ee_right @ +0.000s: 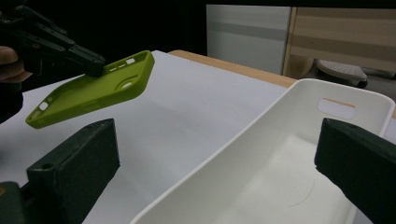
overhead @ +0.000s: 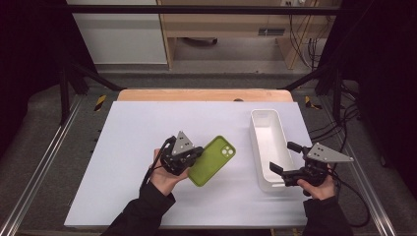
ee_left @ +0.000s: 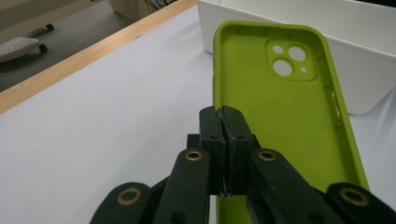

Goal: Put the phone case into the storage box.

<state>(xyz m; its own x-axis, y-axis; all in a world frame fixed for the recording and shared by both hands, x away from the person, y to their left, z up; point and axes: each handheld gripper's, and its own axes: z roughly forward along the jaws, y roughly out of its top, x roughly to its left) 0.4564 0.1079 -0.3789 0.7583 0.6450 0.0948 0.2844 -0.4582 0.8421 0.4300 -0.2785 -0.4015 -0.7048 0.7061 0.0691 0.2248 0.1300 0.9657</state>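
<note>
Clearly, the left tool (ee_left: 223,122) pinches an empty lime-green phone case (ee_left: 280,121) by its edge.

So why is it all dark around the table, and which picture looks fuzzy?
In the high view the lit white table is bright while its surroundings fall nearly black. In the right gripper view that claw's own jaws loom blurry up close; the green phone case and white bin look sharper. In the left gripper view the left claw and case look fairly sharp.
</note>
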